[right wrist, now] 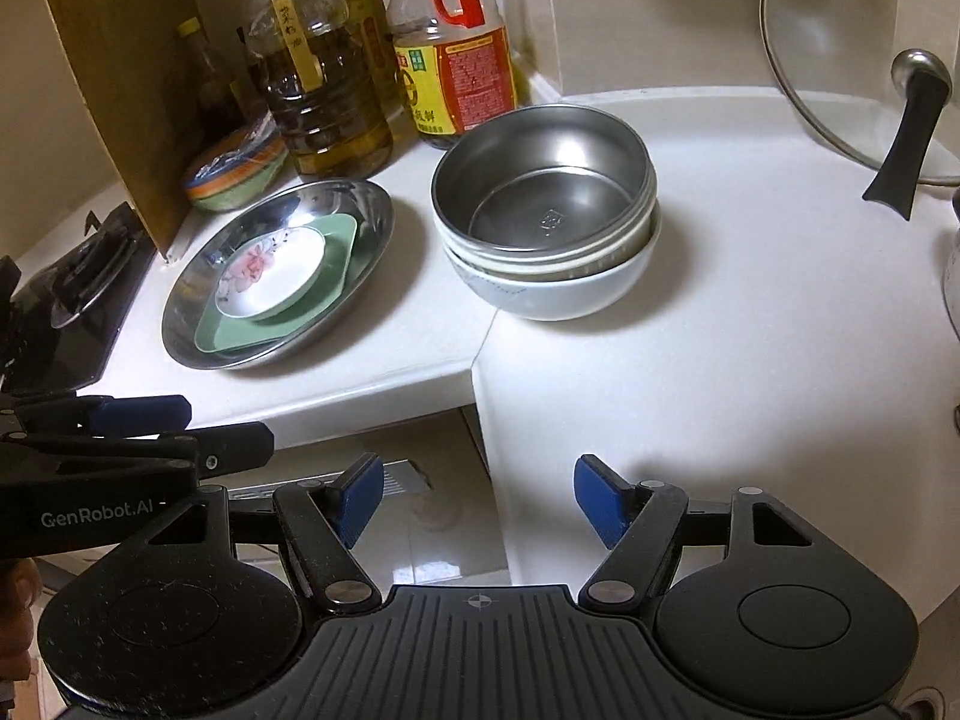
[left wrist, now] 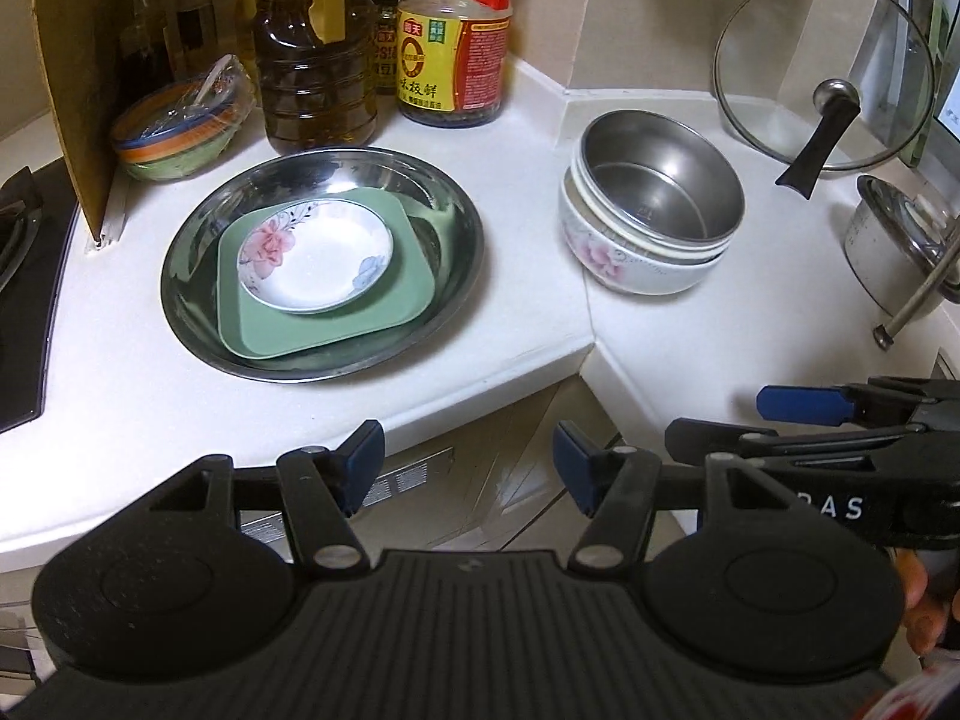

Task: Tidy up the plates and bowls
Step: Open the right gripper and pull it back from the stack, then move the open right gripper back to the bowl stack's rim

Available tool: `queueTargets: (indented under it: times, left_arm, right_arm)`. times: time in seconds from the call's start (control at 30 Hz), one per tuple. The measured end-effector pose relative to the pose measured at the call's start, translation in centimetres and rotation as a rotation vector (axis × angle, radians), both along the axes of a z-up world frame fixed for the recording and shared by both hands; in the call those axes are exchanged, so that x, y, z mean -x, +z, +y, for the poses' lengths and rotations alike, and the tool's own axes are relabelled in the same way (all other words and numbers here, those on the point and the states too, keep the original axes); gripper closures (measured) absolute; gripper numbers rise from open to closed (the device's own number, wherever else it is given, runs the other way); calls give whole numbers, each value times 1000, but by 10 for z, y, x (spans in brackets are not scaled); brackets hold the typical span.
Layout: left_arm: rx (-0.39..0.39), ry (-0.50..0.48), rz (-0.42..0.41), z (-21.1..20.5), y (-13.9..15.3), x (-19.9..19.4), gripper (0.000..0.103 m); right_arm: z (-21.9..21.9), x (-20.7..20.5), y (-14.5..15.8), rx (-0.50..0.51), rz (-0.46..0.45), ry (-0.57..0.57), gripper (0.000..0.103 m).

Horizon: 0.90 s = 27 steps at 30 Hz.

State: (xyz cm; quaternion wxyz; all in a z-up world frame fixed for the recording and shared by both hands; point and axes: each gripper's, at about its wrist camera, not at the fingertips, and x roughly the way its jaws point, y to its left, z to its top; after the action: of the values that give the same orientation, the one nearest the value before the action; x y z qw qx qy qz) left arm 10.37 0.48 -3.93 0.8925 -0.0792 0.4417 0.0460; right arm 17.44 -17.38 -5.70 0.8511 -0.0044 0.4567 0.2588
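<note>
A large steel plate lies on the white counter and holds a green square plate with a small floral saucer on top. To its right, a steel bowl sits nested in a stack on a white floral bowl. The same plate stack and bowl stack show in the right wrist view. My left gripper is open and empty, in front of the counter edge. My right gripper is open and empty, near the counter's inner corner; it also shows in the left wrist view.
Oil and sauce bottles stand at the back with a wrapped stack of coloured bowls. A cardboard panel screens a gas stove at left. A glass lid leans at the back right beside a steel pot.
</note>
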Motion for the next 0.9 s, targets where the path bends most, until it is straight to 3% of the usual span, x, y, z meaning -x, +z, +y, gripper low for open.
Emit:
queueTargets:
  times: [0.67,0.73,0.8,0.9]
  left_arm:
    - [-11,-97,-43,25,9,-21,42]
    - [-12,-121,-63,27,15,-26,36]
    - [-15,-148,-98,27,23,-32,19]
    - [-11,-193,-144,25,34,-44,18]
  right_arm:
    - [17,-7,3,-2,6,-79,33]
    - [15,-8,8,-5,-7,-107,33]
    - [10,-10,14,-9,-28,-139,33]
    - [-1,-17,26,-13,-79,-201,33]
